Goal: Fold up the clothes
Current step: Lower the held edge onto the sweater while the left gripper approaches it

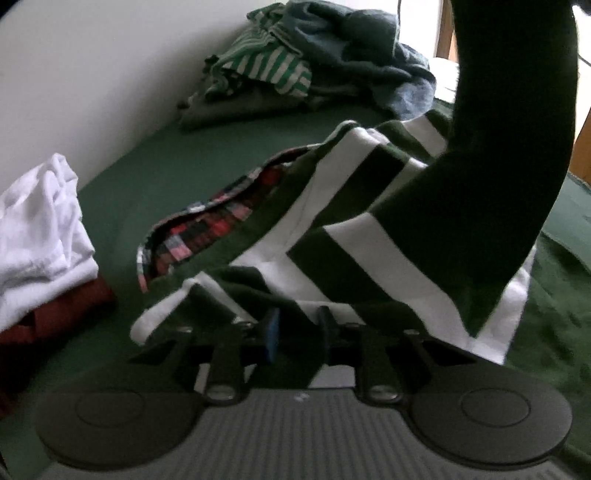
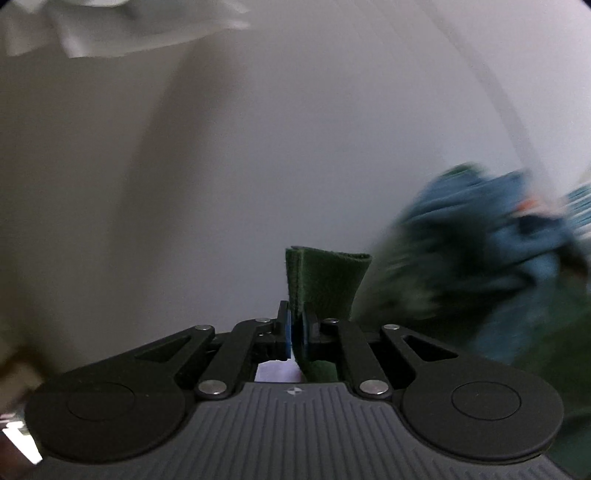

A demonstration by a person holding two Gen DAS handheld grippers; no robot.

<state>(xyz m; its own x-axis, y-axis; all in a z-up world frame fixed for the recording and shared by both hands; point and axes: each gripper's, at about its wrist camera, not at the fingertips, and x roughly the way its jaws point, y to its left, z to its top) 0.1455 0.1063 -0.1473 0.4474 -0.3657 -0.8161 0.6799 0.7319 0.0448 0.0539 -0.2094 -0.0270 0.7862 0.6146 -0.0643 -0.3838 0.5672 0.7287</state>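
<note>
A dark green and white striped garment (image 1: 343, 229) lies across a plaid red shirt (image 1: 207, 229) on the green bed (image 1: 173, 162). My left gripper (image 1: 299, 332) is shut on the striped garment's near edge, low over the bed. One dark green sleeve (image 1: 513, 147) rises up and out of the top right of the left wrist view. My right gripper (image 2: 295, 328) is shut on a dark green cuff (image 2: 325, 280), held up in front of a pale wall.
A folded white and dark red stack (image 1: 40, 236) sits at the left. A heap of blue and green-striped clothes (image 1: 314, 66) lies at the back by the wall; it shows blurred in the right wrist view (image 2: 491, 266). White cloth (image 2: 122, 26) hangs at top left.
</note>
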